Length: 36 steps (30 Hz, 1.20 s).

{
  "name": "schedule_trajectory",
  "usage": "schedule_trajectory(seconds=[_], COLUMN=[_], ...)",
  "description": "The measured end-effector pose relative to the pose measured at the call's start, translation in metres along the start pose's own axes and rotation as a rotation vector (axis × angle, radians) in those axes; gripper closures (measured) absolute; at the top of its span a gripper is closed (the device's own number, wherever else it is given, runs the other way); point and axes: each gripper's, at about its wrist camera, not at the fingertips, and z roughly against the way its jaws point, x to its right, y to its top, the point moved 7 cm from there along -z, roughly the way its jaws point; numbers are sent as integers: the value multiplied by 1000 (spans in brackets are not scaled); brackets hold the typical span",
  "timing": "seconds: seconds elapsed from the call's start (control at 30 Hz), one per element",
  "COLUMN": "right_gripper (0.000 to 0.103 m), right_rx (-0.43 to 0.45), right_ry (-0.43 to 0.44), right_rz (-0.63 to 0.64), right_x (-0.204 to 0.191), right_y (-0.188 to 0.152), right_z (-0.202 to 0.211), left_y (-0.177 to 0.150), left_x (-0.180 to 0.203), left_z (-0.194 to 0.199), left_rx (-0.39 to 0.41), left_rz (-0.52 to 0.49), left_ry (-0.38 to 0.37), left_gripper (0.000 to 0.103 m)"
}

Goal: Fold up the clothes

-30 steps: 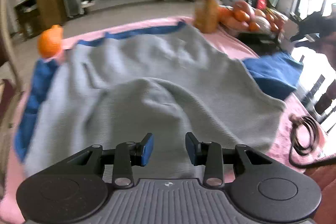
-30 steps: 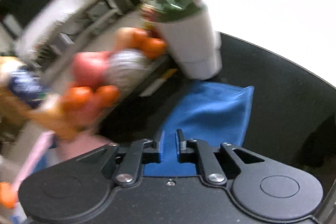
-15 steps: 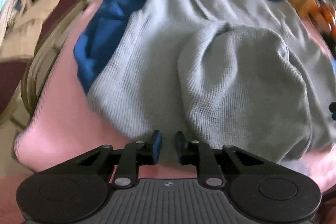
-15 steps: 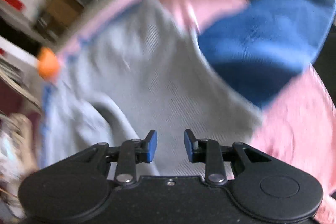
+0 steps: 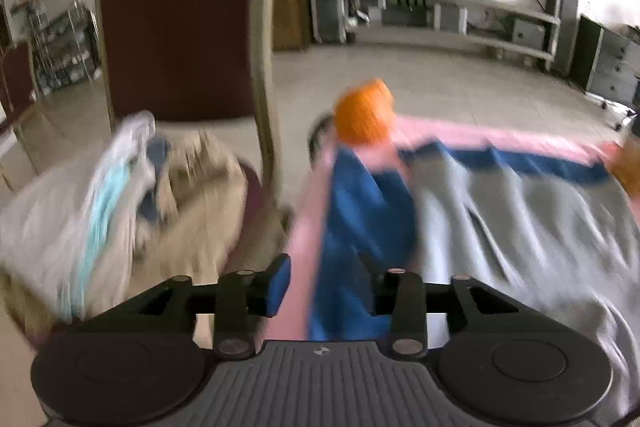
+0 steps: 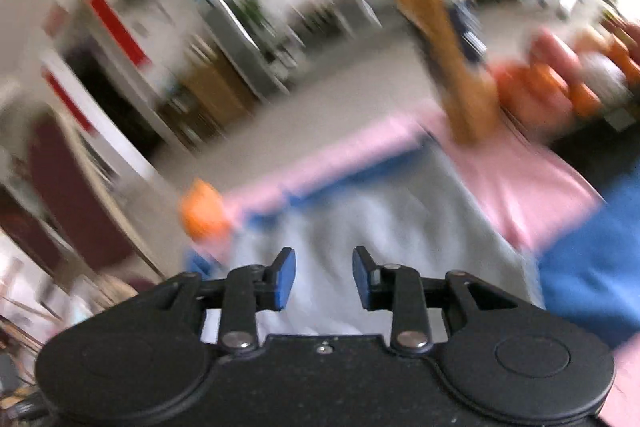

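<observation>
While both jaws are opening and empty, left hand-held gripper (image 5: 324,285) and right hand-held gripper (image 6: 324,277) hover over grey sweater (image 5: 520,223), spread on pink-covered desk (image 6: 532,183), folding unfinished.

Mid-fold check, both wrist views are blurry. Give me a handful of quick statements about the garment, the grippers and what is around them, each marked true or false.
1. The grey sweater lies on a pink cloth. True.
2. The left gripper is clamped on the sweater. False: its jaws are opening with nothing pinched between them.
3. An orange fruit sits at the far corner of the cloth. True.
4. The right gripper holds a blue garment. False: its jaws are opening over the sweater and are empty; the blue garment lies to the side.
5. A chair piled with clothes stands beside the table. True.
6. The juice bottle lies on the sweater. False: it stands beyond it.
</observation>
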Motion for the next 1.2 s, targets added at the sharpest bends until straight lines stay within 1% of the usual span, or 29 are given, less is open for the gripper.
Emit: schedule_trajectory(seconds=[0.03, 0.07, 0.1, 0.17, 0.2, 0.23, 0.3, 0.37, 0.4, 0.47, 0.5, 0.53, 0.57, 0.67, 0.8, 0.87, 0.9, 0.93, 1.0, 1.07, 1.2], right_gripper=[57, 55, 55, 55, 55, 55, 55, 55, 54, 53, 51, 48, 47, 46, 45, 45, 45, 45, 45, 45, 45], right_rx=[31, 56, 70, 72, 68, 57, -14, -79, -100, -115, -119, -123, -123, -114, -122, -132, -138, -144, -154, -162, -159], right_ry=[27, 53, 77, 104, 115, 123, 130, 139, 145, 154, 160, 168, 173, 182, 186, 181, 177, 174, 168, 170, 170], right_rz=[7, 13, 16, 5, -10, -25, -62, -66, -57, -39, -40, -46, -55, -74, -77, -66, -58, -51, -39, -36, -28], right_x=[-6, -11, -13, -10, -6, -1, 7, 10, 8, 5, 5, 5, 4, 5, 6, 6, 6, 5, 5, 5, 3], right_y=[7, 12, 14, 11, 7, 2, -11, -20, -23, -27, -28, -30, -32, -35, -41, -45, -48, -50, -54, -54, -54], right_z=[-6, -12, -22, -42, -53, -64, -83, -96, -98, -97, -95, -93, -92, -91, -96, -97, -98, -99, -100, -100, -96], left_y=[9, 17, 23, 28, 30, 31, 36, 44, 48, 55, 56, 57, 55, 51, 48, 45, 43, 43, 49, 60, 91], left_x=[-5, -10, -15, -21, -21, -18, -13, -10, -10, -11, -12, -12, -12, -9, 0, 2, 3, 2, 0, -2, -13], left_z=[-16, -32, -50, -87, -101, -115, -140, -160, -171, -190, -197, -204, -211, -229, -238, -239, -240, -237, -226, -206, -127], left_rx=[3, 6, -3, -48, -62, -71, -86, -94, -105, -125, -135, -147, -163, -202, -216, -207, -199, -179, -116, -46, 134], left_rz=[18, 37, 72, 173, 187, 177, 150, 135, 144, 169, 197, 238, 285, 365, 404, 416, 422, 413, 368, 311, 191], left_ry=[4, 7, 2, -28, -38, -46, -57, -72, -94, -147, -185, -231, -282, -366, -470, -463, -453, -435, -386, -331, -199], left_gripper=[58, 57, 57, 57, 57, 57, 55, 54, 53, 53, 53, 53, 53, 57, 62, 76, 90, 95, 97, 98, 98])
